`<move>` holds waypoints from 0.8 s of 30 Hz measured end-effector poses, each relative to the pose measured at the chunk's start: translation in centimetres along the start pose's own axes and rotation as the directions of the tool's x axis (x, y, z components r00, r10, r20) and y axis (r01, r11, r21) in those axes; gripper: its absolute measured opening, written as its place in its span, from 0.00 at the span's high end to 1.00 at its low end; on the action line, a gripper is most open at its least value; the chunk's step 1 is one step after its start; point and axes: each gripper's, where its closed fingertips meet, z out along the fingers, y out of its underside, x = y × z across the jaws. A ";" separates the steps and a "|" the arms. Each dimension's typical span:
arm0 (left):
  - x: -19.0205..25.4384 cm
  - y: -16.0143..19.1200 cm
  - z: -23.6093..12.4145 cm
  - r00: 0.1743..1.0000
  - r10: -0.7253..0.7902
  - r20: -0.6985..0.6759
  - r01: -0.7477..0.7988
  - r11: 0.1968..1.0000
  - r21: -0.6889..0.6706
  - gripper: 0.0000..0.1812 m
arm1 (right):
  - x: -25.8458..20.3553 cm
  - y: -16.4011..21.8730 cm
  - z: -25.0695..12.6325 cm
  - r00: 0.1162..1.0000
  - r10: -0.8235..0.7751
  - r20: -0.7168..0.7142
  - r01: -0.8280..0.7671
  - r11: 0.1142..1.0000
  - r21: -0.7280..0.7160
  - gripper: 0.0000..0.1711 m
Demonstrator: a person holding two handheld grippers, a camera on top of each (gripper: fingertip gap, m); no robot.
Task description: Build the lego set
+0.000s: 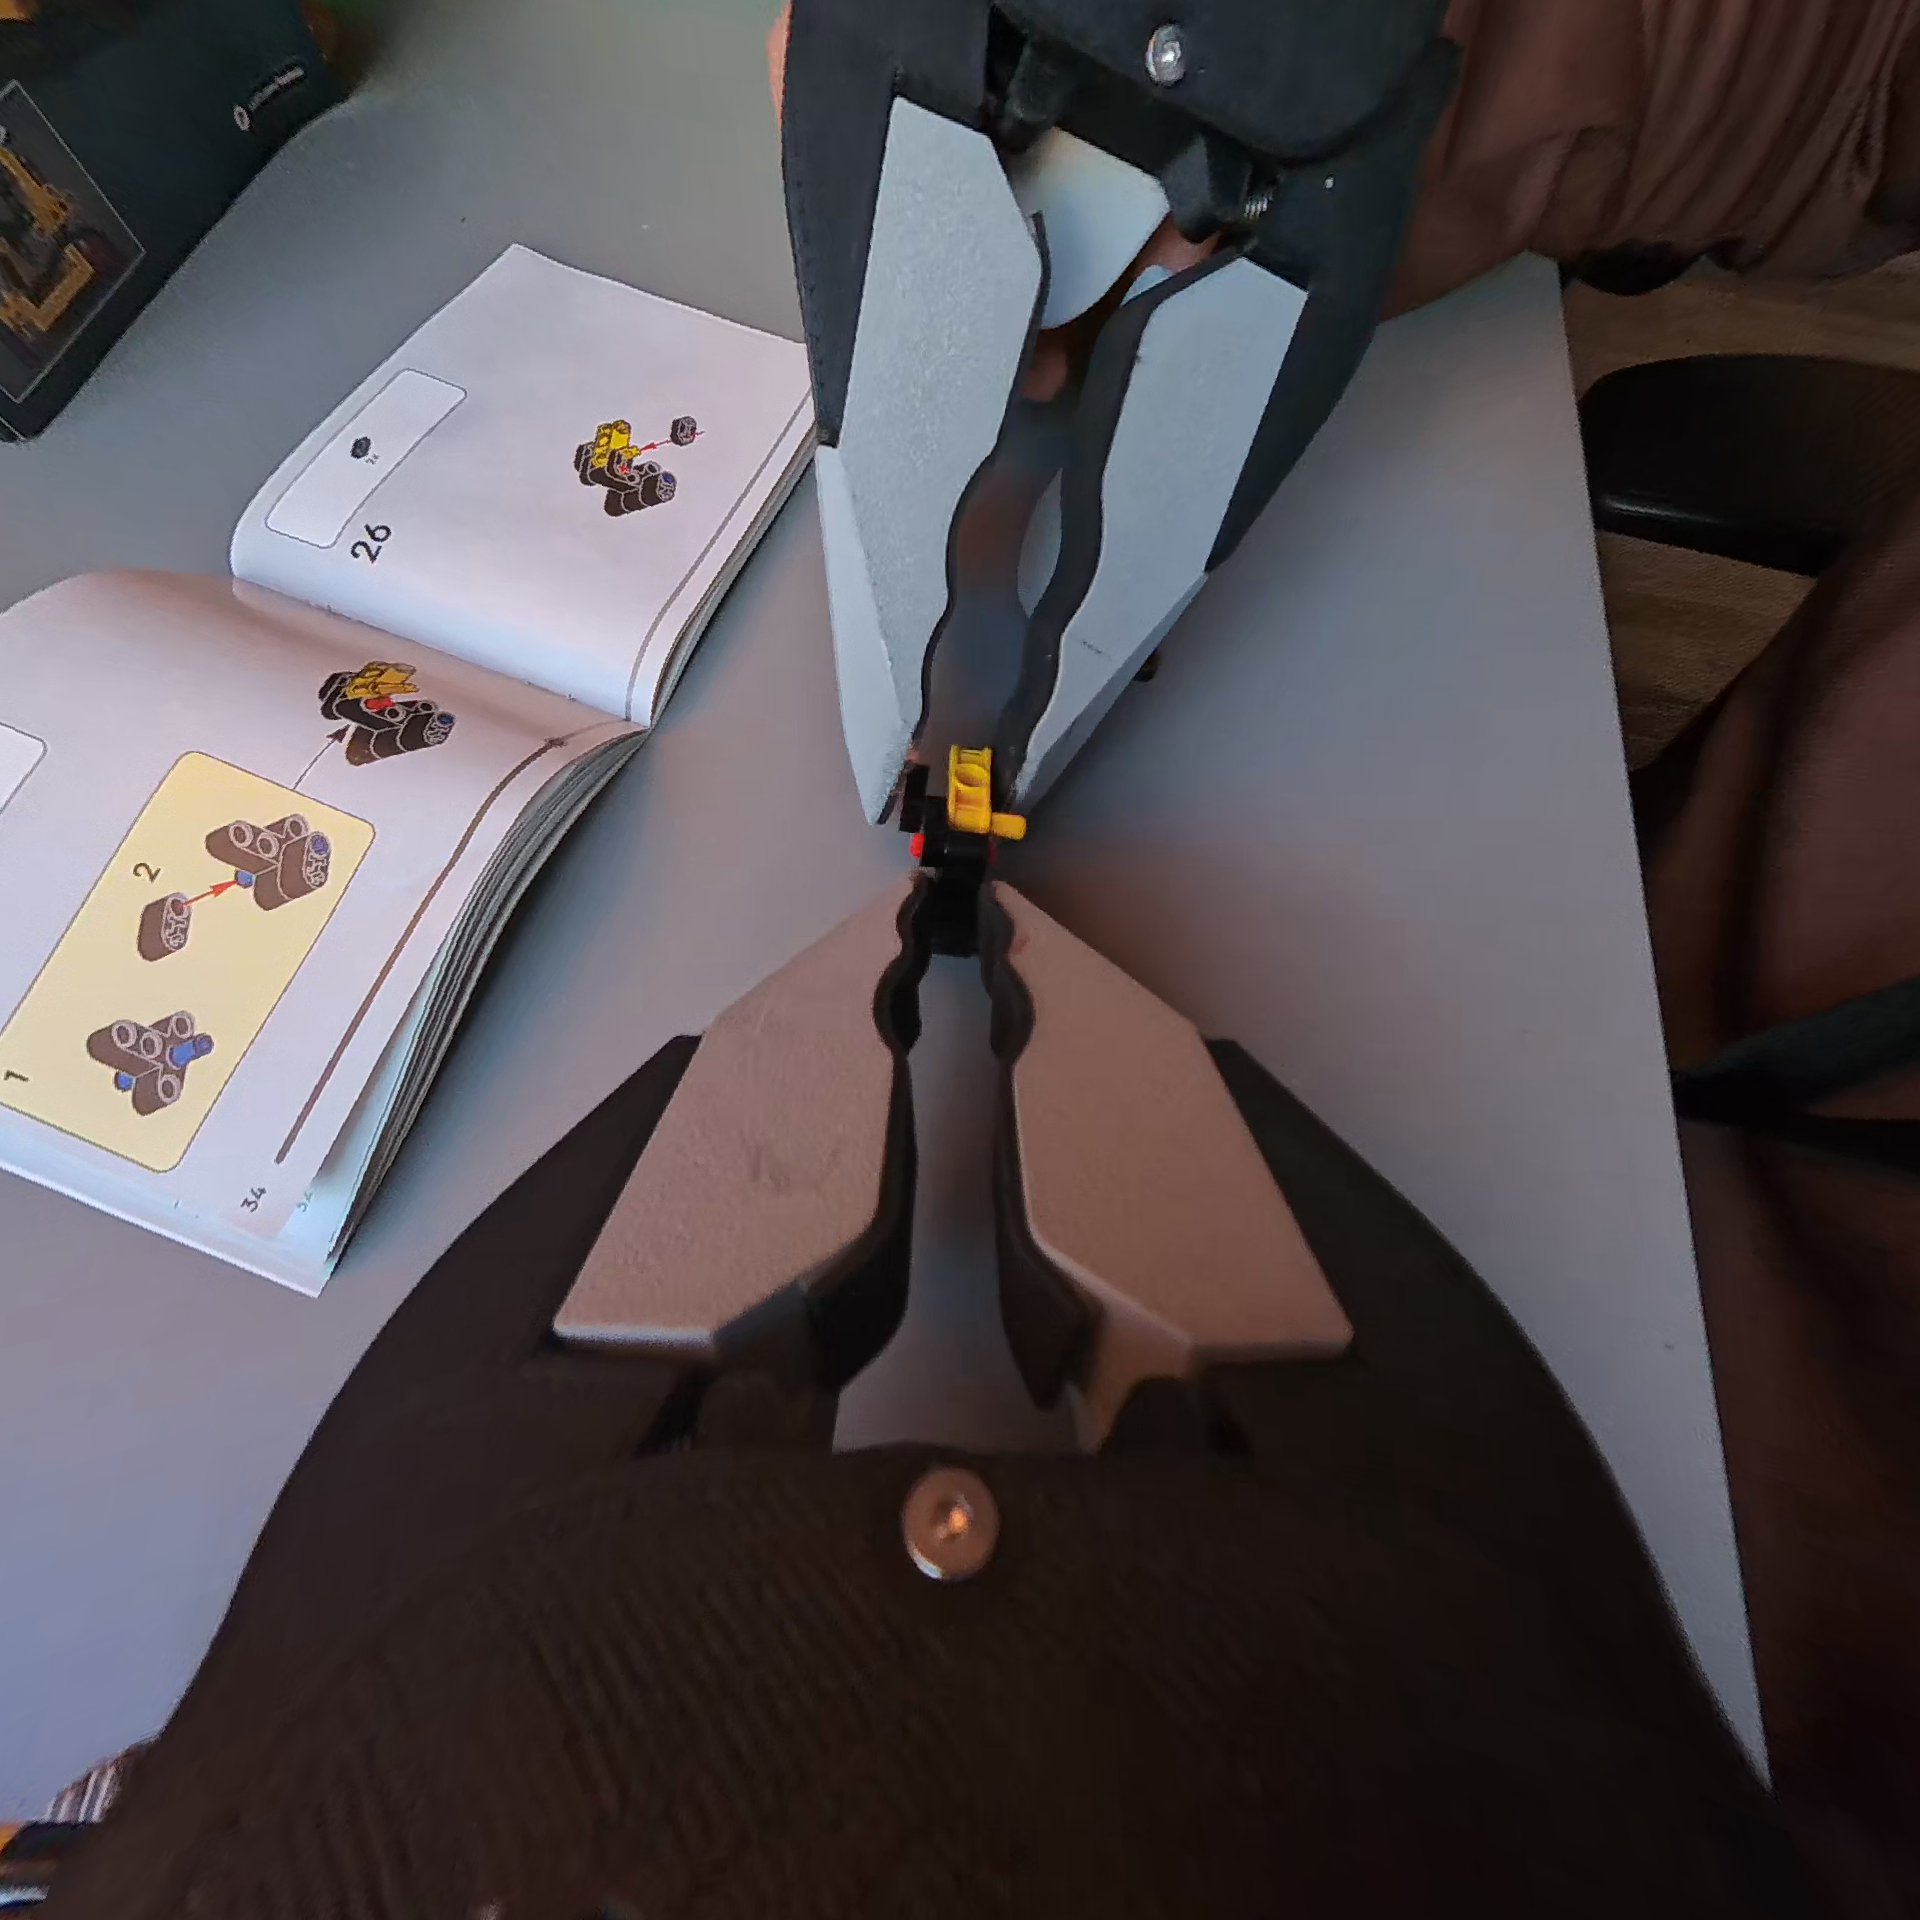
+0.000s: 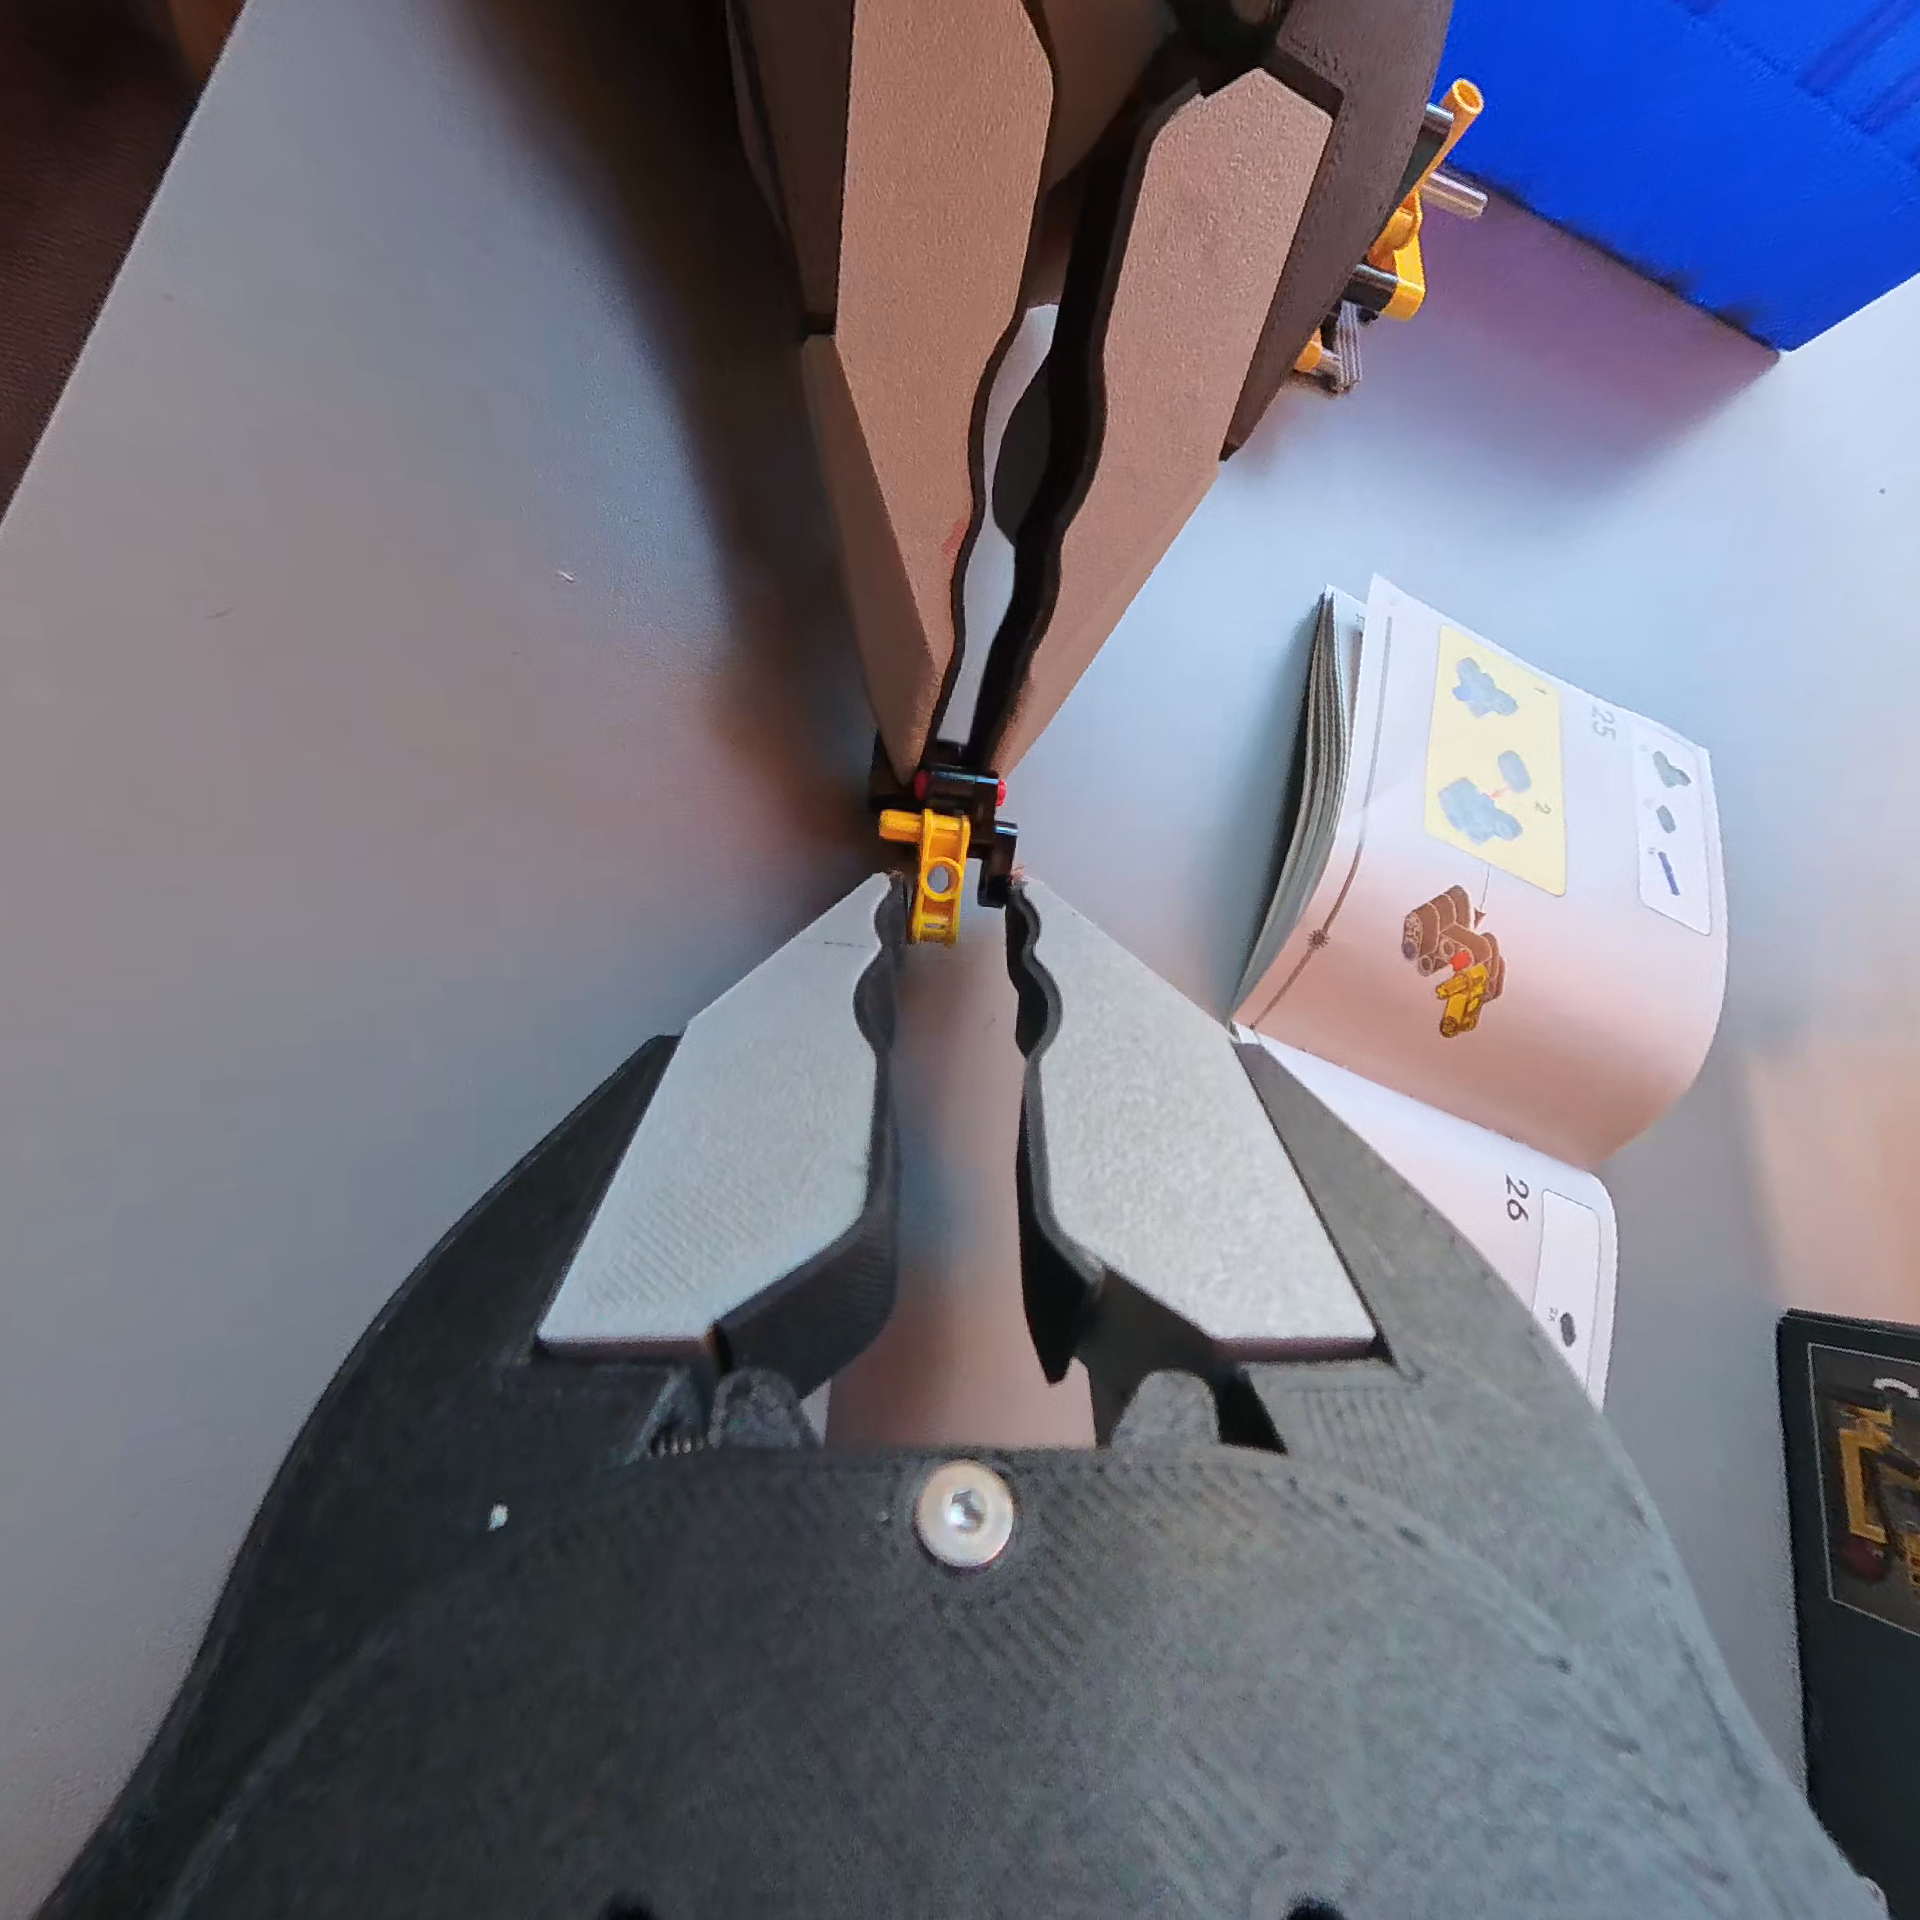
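Observation:
A small lego assembly is held between both grippers above the grey table (image 1: 1351, 1039). It has a black part with red pin ends (image 1: 951, 862) and a yellow connector (image 1: 971, 795). My left gripper (image 1: 951, 920), with tan fingers, reaches in from the bottom and is shut on the black part. The right gripper (image 1: 961, 774), with grey fingers, comes from the top, shut on the yellow connector. In the right wrist view my right gripper (image 2: 951, 899) holds the yellow connector (image 2: 938, 878), and the left gripper (image 2: 951, 758) holds the black part (image 2: 956, 787) tip to tip.
An open instruction booklet (image 1: 364, 831) lies left of the grippers; it also shows in the right wrist view (image 2: 1486, 883). A dark lego box (image 1: 104, 208) is at the far left. A blue bin (image 2: 1714, 156) and a yellow-black partial build (image 2: 1403, 249) sit behind the left gripper. The table edge (image 1: 1621, 831) runs on the right. Less than 4 cm separates the two grippers' tips.

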 end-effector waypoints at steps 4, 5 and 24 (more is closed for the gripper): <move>-0.1 -0.1 -0.1 0.999 0.022 0.027 -0.022 1.000 0.006 0.94 | -0.2 -0.1 0.0 1.000 0.002 0.010 -0.002 1.000 0.003 0.91; -0.1 -0.1 -0.1 0.999 0.025 0.029 -0.025 1.000 0.007 0.94 | -0.2 -0.1 0.0 1.000 0.000 0.010 0.000 1.000 0.003 0.91; 1.3 -1.0 -0.5 0.990 0.141 0.016 -0.142 0.987 0.072 0.98 | -0.8 -0.3 0.0 0.999 -0.008 0.040 0.007 1.000 0.016 0.92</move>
